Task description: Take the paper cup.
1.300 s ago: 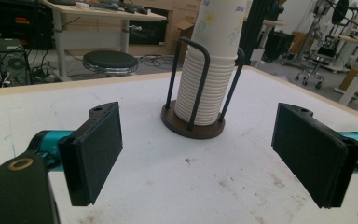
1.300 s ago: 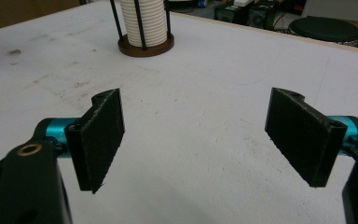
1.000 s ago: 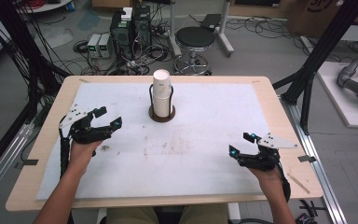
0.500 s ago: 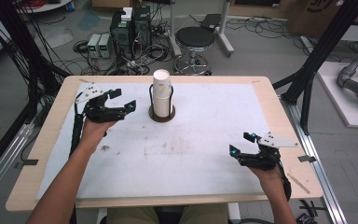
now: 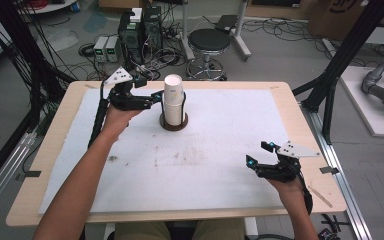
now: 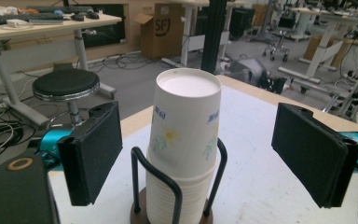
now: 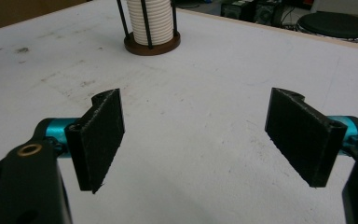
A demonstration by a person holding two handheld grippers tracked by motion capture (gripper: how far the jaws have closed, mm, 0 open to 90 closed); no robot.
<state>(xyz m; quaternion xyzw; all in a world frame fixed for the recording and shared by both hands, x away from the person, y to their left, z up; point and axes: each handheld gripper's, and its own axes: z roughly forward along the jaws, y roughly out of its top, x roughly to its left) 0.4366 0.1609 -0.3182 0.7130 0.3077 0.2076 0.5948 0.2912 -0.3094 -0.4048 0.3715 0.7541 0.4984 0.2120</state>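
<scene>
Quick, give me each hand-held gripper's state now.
Left hand-held gripper: open, jaws either side of the top paper cup, not gripping.
Right hand-held gripper: open, empty.

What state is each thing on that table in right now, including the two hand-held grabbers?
Left gripper: open, fingers either side of the top cup, not touching it.
Right gripper: open, holding nothing, low over the bare white mat.
Stack of paper cups: upside down, upright in its holder.
Cup holder: standing upright on the mat, wire posts around the stack.
</scene>
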